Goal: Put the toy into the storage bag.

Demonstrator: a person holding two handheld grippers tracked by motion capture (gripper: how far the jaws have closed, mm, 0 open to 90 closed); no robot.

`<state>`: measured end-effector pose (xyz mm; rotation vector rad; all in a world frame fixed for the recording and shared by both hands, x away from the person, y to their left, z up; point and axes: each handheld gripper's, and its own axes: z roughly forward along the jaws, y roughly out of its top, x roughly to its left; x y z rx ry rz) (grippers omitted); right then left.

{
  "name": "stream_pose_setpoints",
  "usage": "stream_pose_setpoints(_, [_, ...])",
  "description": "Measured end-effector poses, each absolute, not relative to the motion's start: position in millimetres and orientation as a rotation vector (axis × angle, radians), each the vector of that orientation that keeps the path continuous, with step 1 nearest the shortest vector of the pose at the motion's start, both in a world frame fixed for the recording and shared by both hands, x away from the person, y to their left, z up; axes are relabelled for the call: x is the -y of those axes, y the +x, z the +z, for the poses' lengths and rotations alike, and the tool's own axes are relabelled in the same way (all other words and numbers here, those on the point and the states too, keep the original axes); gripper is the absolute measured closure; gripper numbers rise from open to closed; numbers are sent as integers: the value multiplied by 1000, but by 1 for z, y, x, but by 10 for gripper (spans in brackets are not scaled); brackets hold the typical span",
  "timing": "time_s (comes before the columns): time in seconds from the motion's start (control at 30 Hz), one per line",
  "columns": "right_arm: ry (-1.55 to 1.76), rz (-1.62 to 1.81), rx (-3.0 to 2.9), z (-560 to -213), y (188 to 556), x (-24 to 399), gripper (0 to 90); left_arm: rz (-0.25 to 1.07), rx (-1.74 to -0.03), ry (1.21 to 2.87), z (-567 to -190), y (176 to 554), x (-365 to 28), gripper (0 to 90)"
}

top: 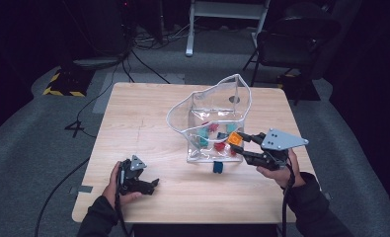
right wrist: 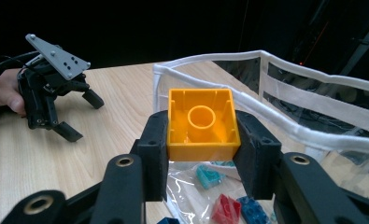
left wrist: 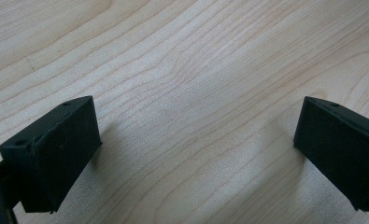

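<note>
Right gripper [right wrist: 202, 140] clamped on an orange block [right wrist: 203, 123], hollow side up, just at the near rim of the clear bag [top: 210, 106]. Left gripper [top: 142, 183] well left of the bag, low over bare table [left wrist: 182, 70], jaws wide apart, holding nothing.

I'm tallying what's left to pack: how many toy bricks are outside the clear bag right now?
2. An orange brick is clamped in the right tongs at the clear bag's rim; a dark blue brick sits on the table just in front of the bag. Others might be hidden.
</note>
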<state>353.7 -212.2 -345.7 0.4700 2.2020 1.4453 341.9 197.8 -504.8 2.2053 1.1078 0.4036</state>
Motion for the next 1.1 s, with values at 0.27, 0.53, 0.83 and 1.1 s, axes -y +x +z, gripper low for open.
stream_pose_setpoints(0.27, [483, 1458, -2178, -334, 359, 213, 593, 405, -1109, 2206, -505, 342, -198, 6])
stream_pose_setpoints(0.53, [500, 1445, -2152, -324, 366, 213, 593, 405, -1109, 2204, -505, 342, -198, 6])
stream_pose_setpoints(0.83, [521, 1442, -2124, -313, 374, 212, 593, 404, -1108, 2204, -505, 342, -198, 6])
stream_pose_setpoints(1.1, [560, 1411, -2116, -310, 386, 209, 593, 406, -1109, 2205, -505, 342, -198, 6])
